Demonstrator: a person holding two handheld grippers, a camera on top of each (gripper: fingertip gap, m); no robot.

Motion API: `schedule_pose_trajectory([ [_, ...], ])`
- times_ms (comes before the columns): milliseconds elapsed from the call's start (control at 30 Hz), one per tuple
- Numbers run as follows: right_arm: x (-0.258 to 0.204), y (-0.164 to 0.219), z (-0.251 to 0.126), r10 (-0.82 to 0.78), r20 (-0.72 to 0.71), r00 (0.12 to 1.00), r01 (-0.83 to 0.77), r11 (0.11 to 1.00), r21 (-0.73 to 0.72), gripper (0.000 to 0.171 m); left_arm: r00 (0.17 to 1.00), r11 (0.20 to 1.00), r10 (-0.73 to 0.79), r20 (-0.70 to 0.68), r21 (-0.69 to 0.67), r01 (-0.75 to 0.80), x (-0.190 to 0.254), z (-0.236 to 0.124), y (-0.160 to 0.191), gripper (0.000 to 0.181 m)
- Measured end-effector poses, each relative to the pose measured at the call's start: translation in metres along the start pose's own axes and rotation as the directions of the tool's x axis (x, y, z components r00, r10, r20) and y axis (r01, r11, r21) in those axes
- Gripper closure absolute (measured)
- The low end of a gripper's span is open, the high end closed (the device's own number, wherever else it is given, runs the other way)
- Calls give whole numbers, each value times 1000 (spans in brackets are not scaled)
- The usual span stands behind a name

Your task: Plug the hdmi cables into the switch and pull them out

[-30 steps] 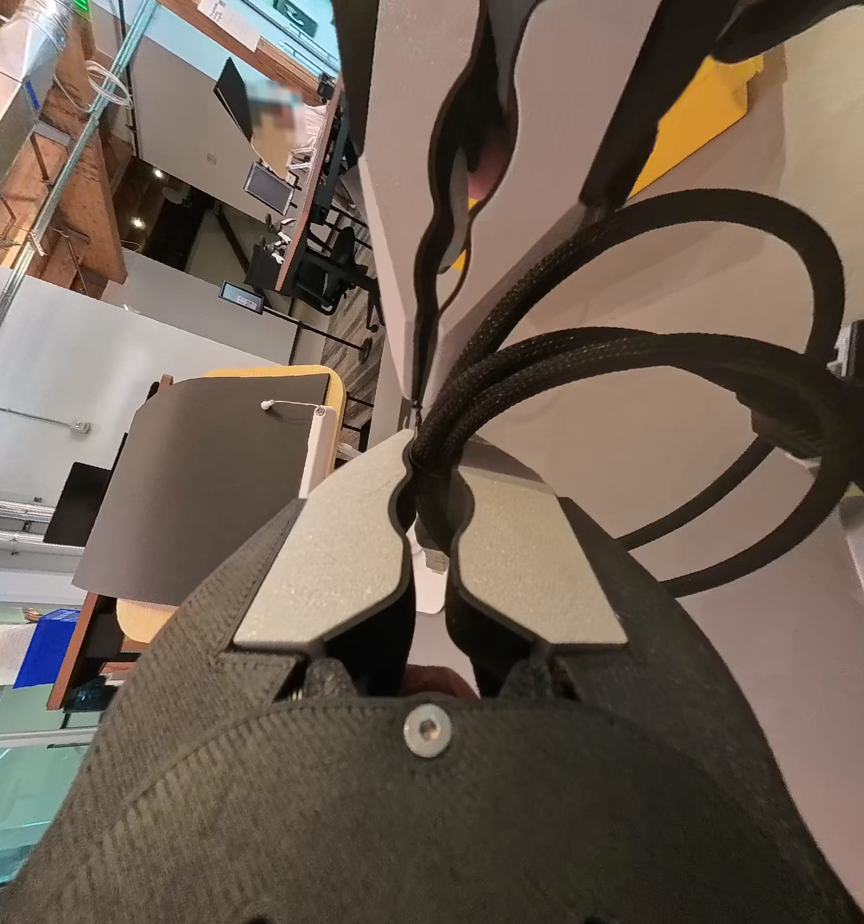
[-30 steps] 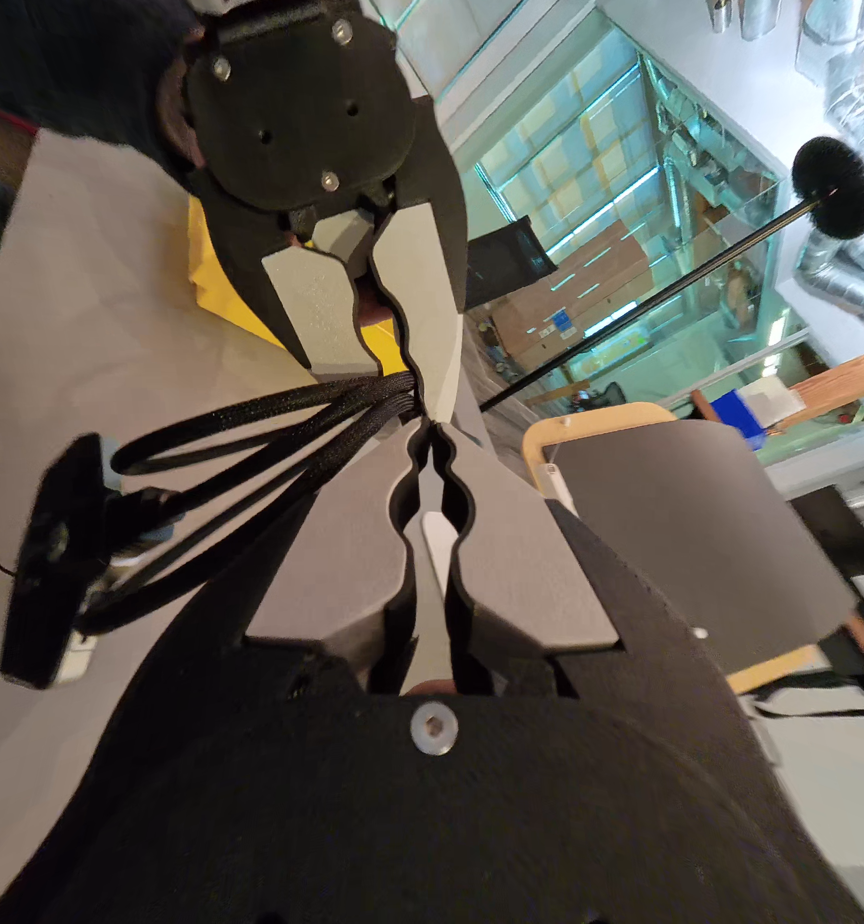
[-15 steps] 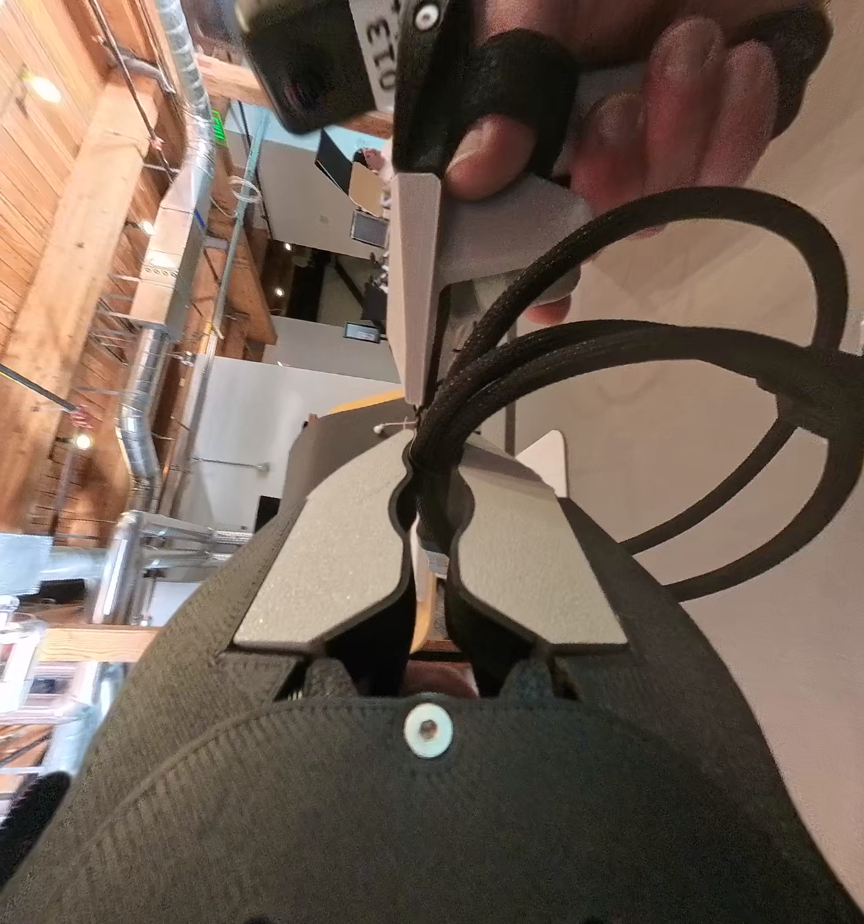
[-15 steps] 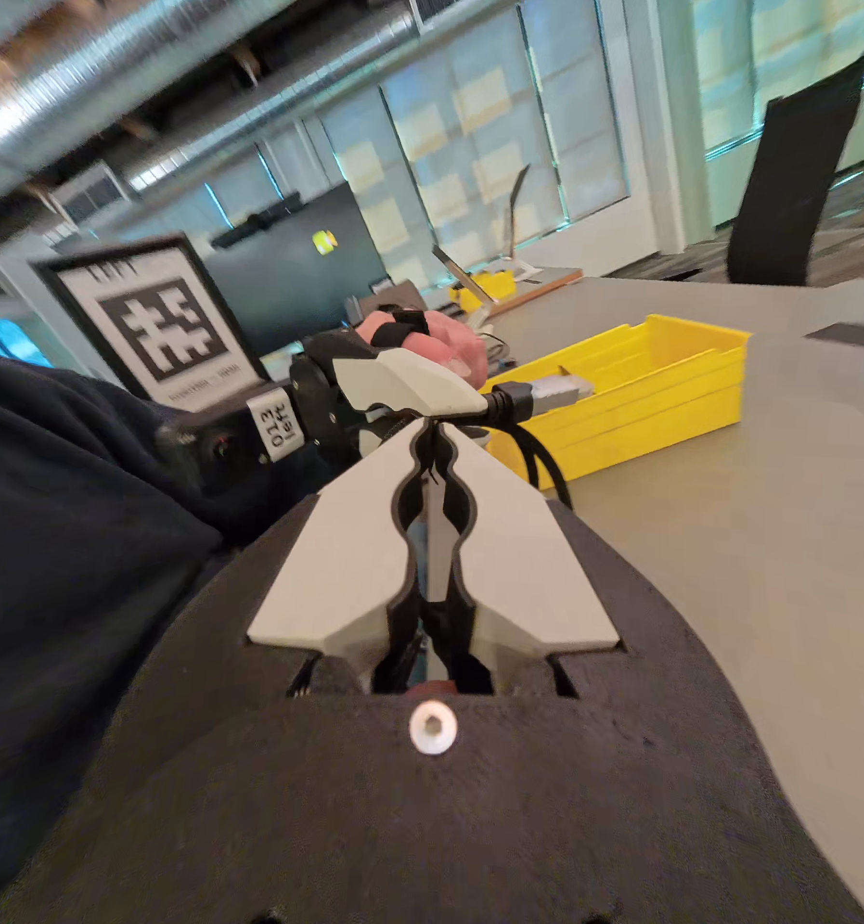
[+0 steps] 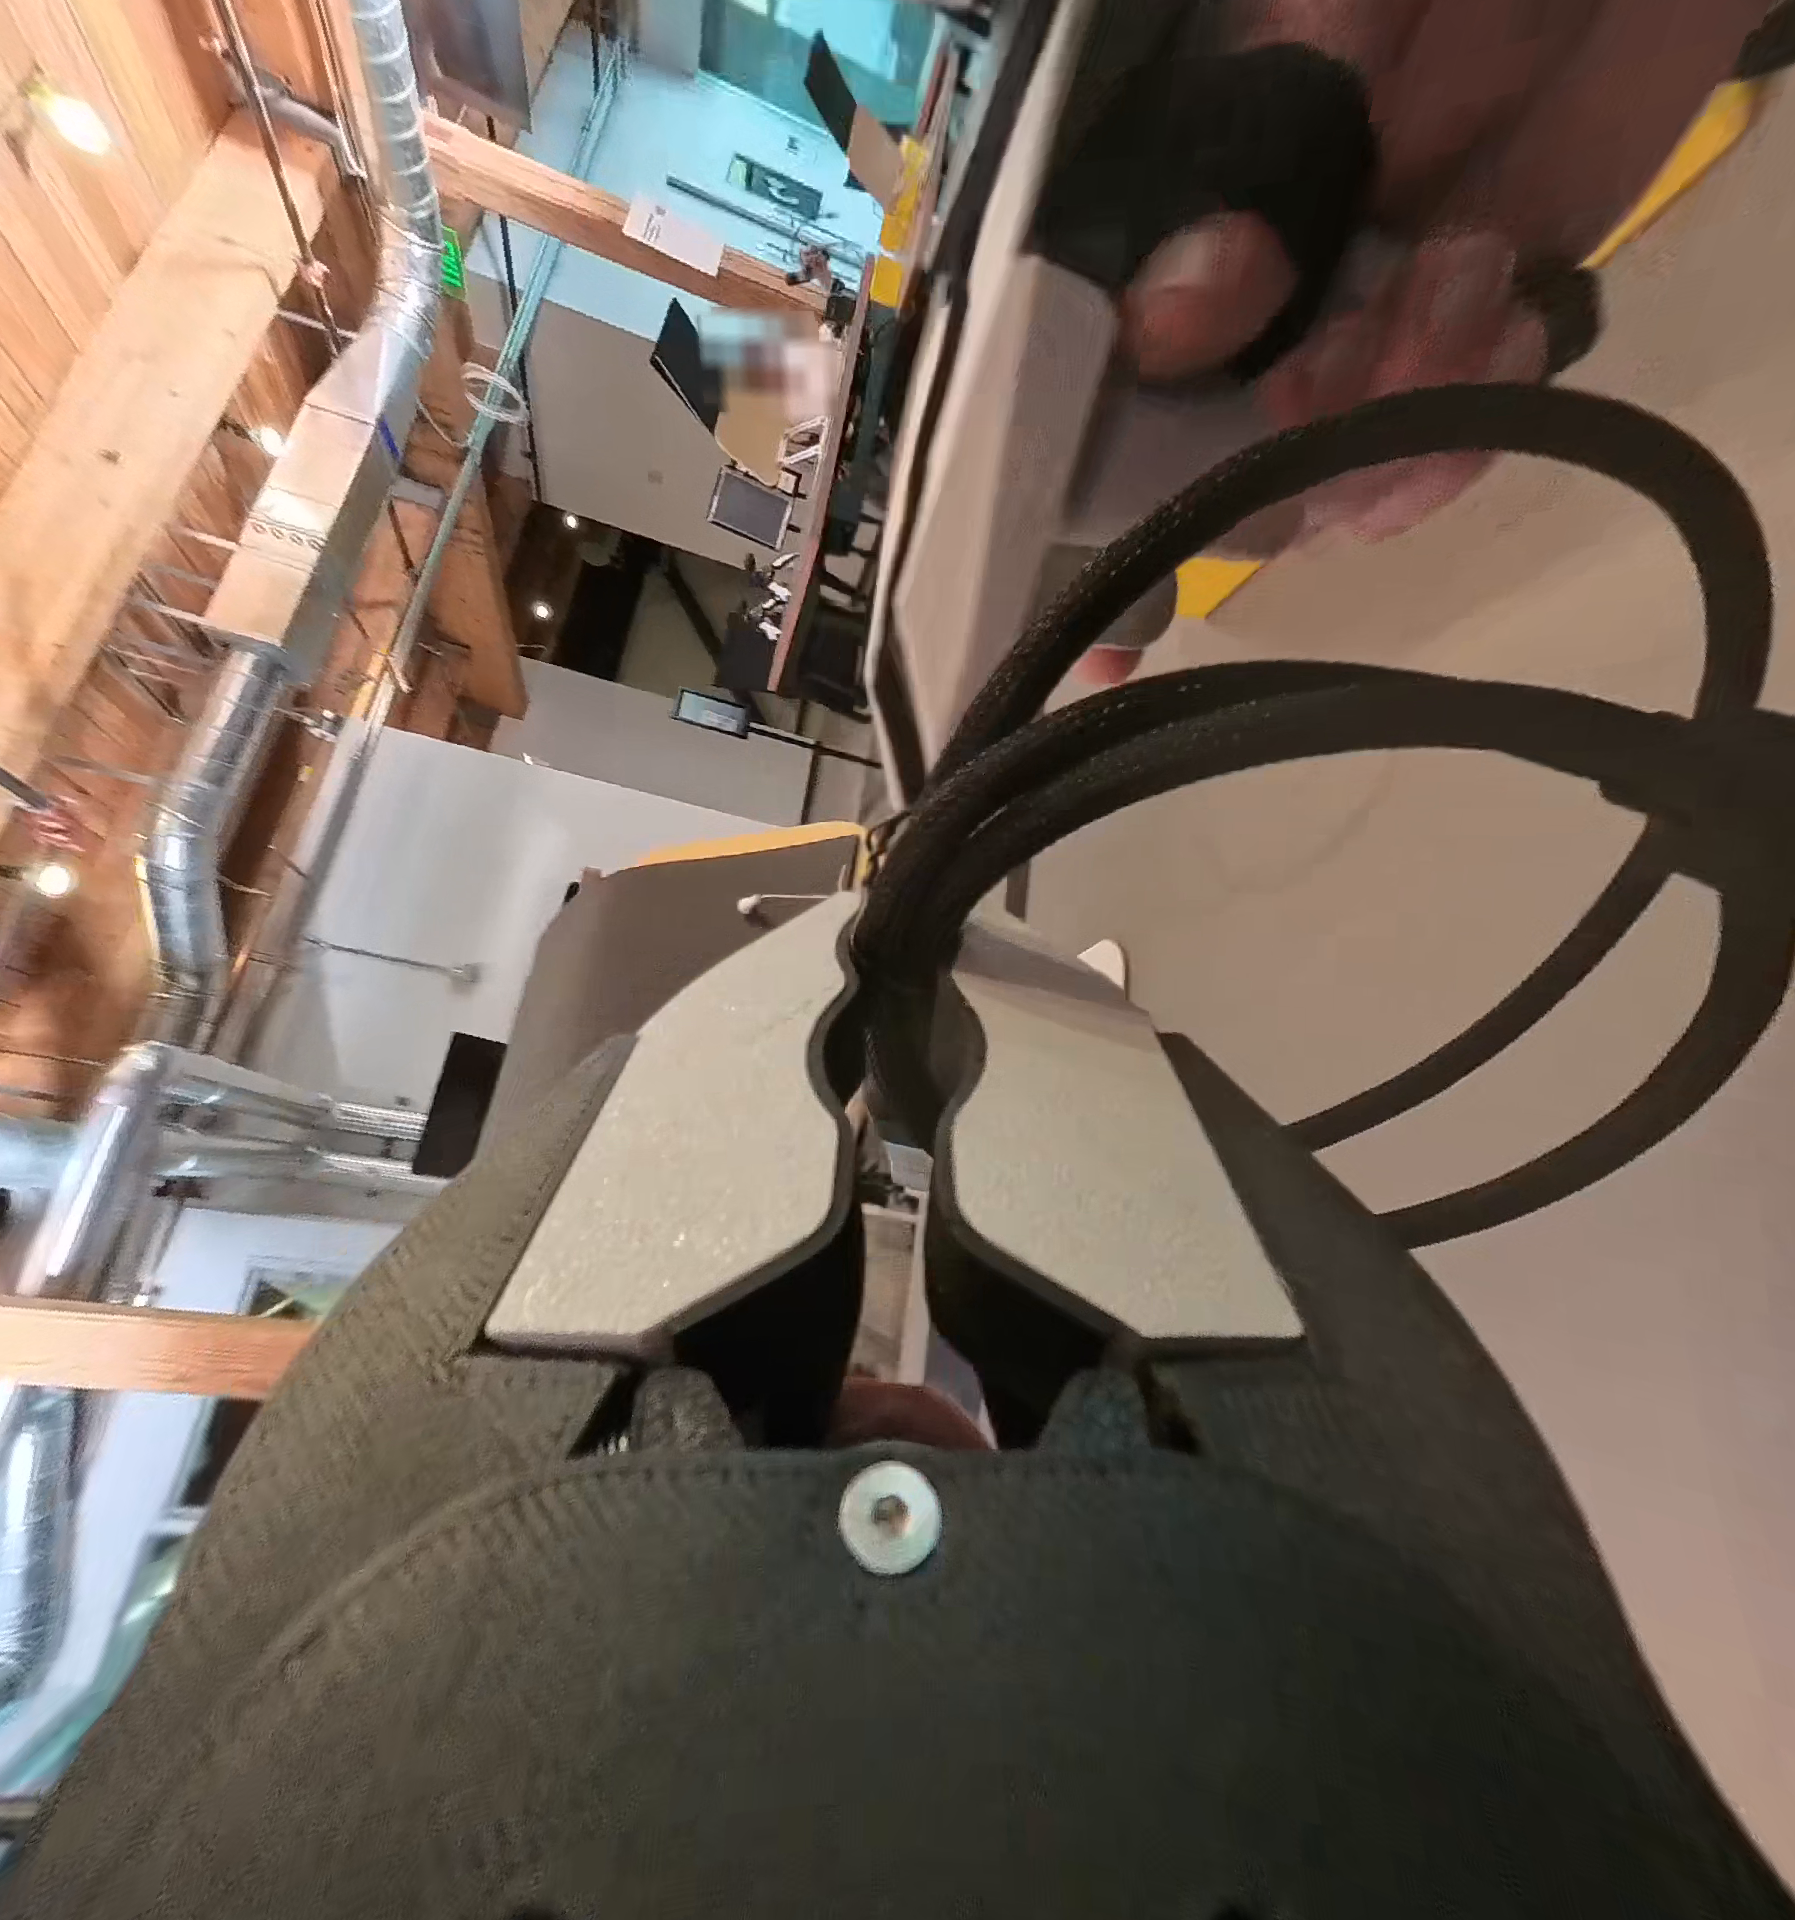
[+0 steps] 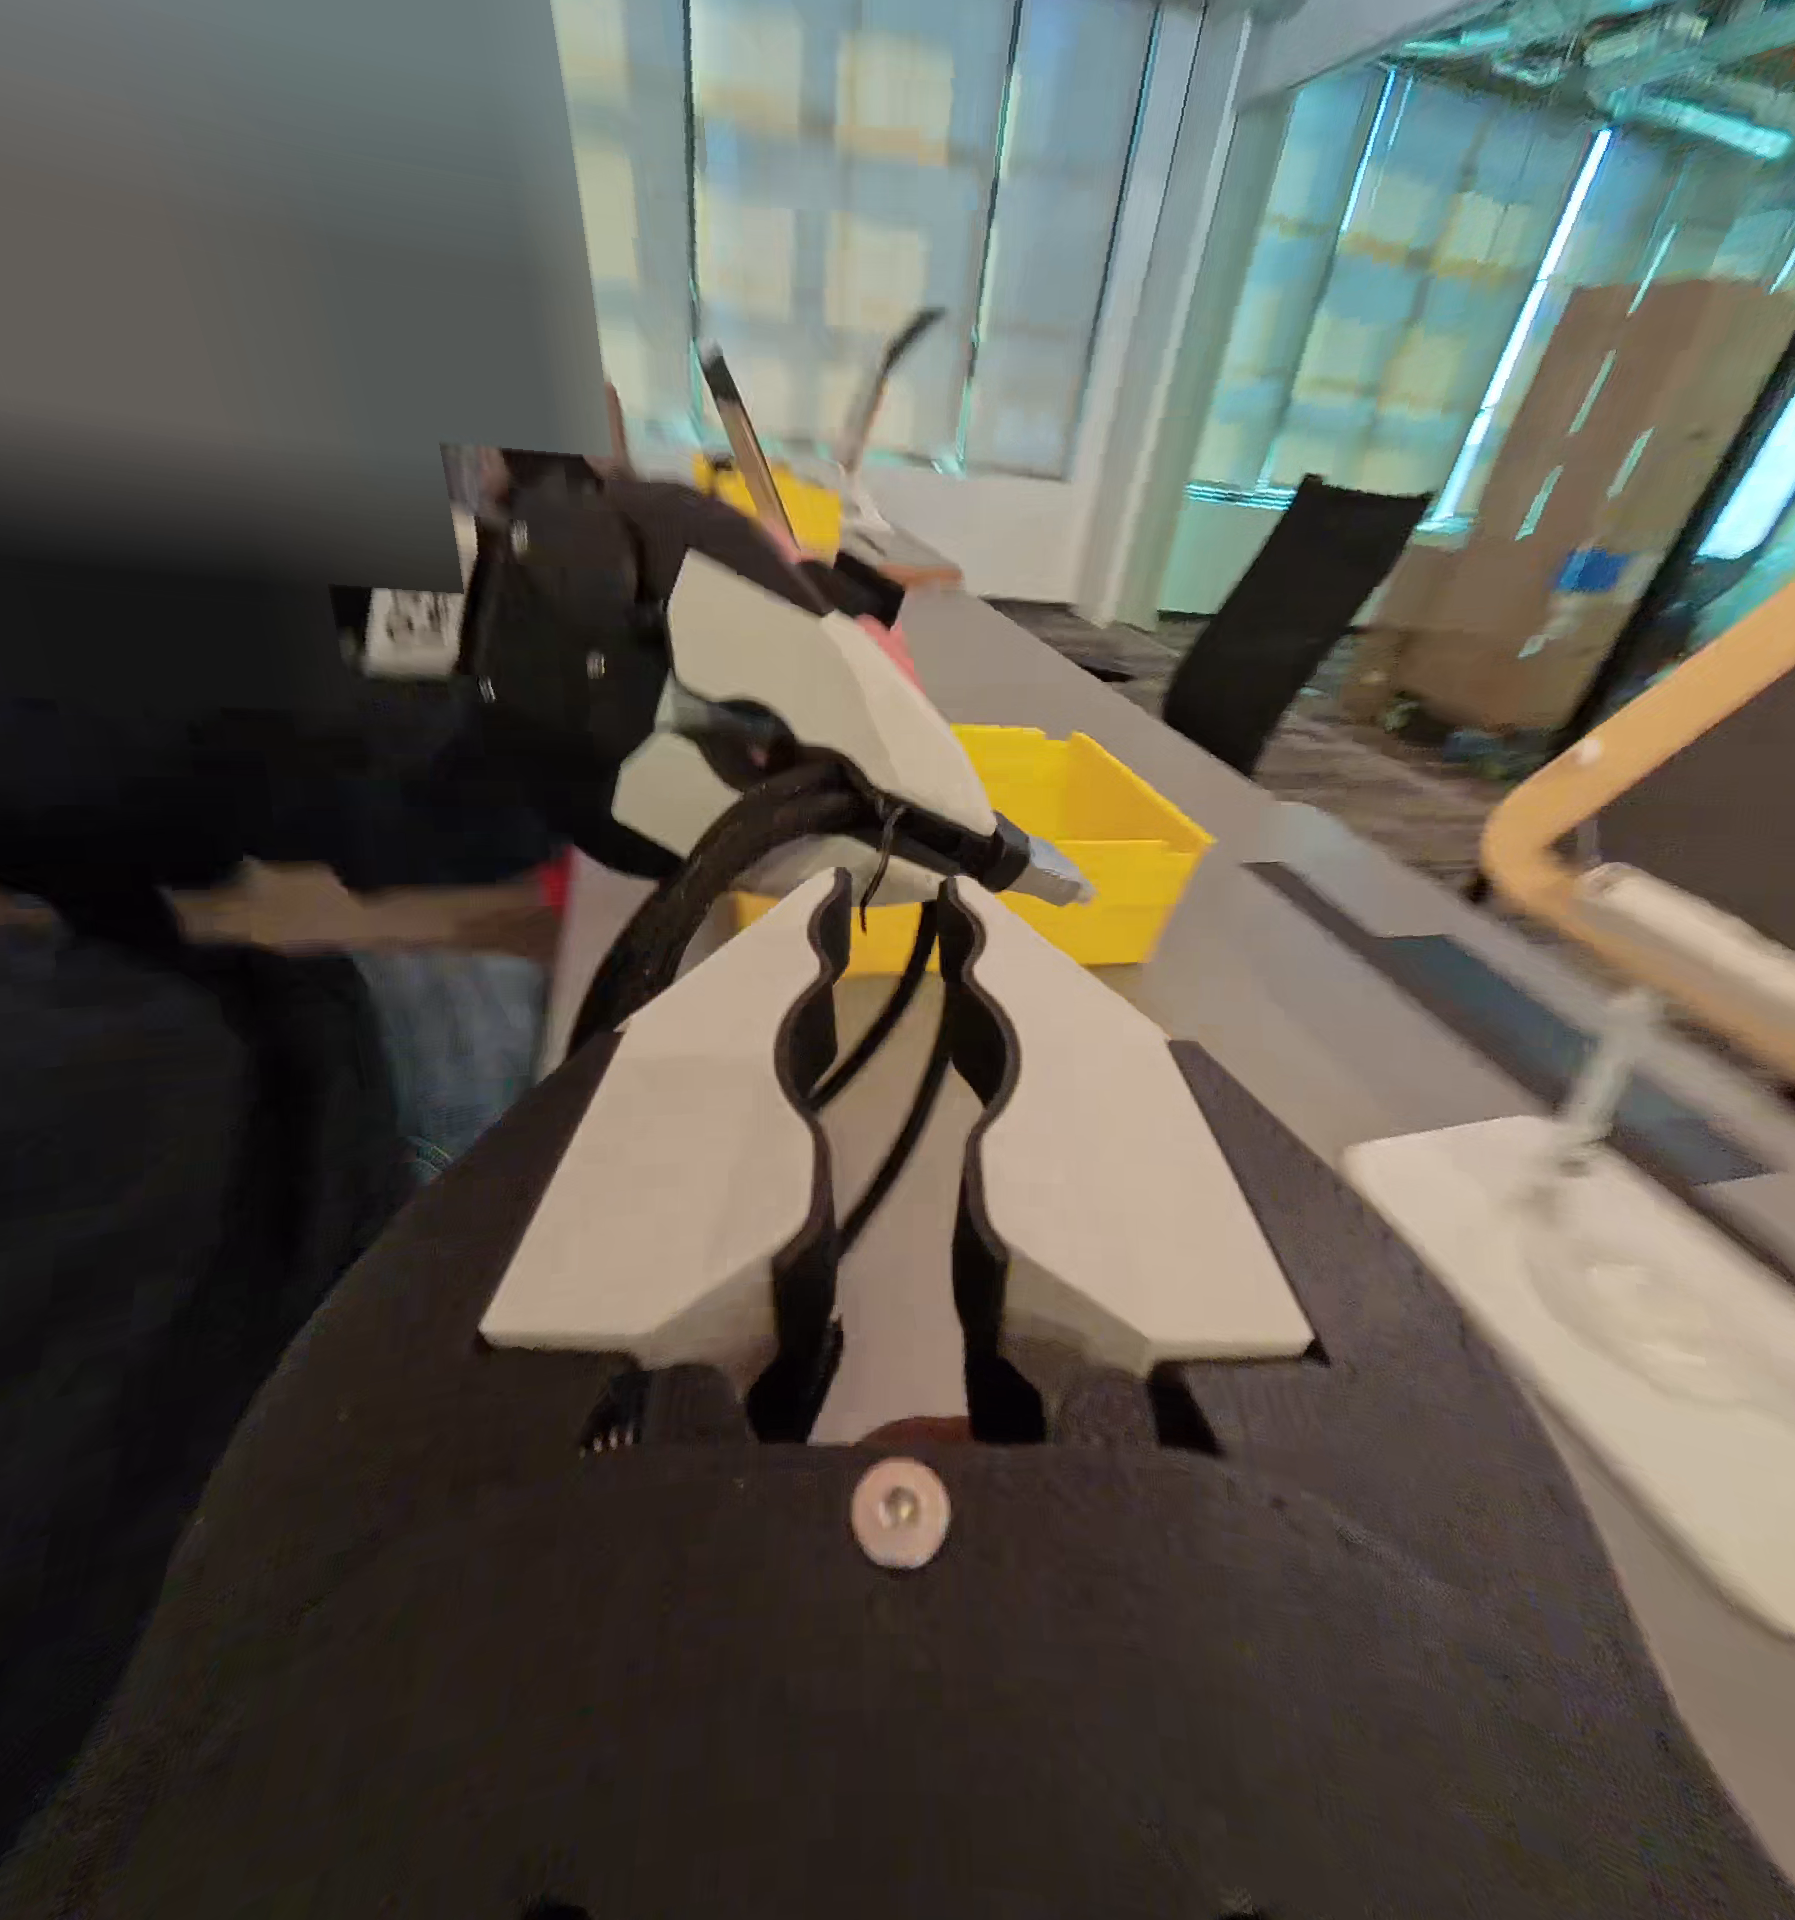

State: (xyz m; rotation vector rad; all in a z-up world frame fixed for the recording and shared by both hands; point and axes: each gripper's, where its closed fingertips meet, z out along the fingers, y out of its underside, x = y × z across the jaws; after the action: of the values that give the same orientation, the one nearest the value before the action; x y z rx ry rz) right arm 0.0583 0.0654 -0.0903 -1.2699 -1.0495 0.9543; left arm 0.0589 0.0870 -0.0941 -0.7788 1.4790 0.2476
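Left wrist view: left tongs (image 5: 898, 971) tilted sideways, clamped on looped black cables (image 5: 1288, 717); right tongs (image 6: 891, 894) slightly apart.

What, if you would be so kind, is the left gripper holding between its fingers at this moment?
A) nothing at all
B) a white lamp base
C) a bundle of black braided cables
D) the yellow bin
C: in the left wrist view the left gripper is closed on the black braided cables, which loop away to the right above the grey table.
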Motion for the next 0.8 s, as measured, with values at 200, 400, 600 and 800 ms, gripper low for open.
schedule_pose_trajectory([
  [200, 4, -4, 5, -412, -125, 902, 388, 904, -182, 165, 998, 998, -64, -17, -15, 64, -2, 0, 4, 175],
  [400, 5, 0, 10, -508, -143, 849, 468, 850, -240, 171, 997, 997, -79, -27, -21, 78, 0, 1, 5, 175],
  [600, 8, -1, 10, -553, -161, 818, 504, 822, -264, 171, 995, 996, -90, -32, -24, 89, 0, 1, 5, 175],
  [800, 8, 1, 9, -584, -162, 796, 529, 800, -284, 171, 995, 995, -93, -40, -34, 92, 2, 2, 6, 175],
])
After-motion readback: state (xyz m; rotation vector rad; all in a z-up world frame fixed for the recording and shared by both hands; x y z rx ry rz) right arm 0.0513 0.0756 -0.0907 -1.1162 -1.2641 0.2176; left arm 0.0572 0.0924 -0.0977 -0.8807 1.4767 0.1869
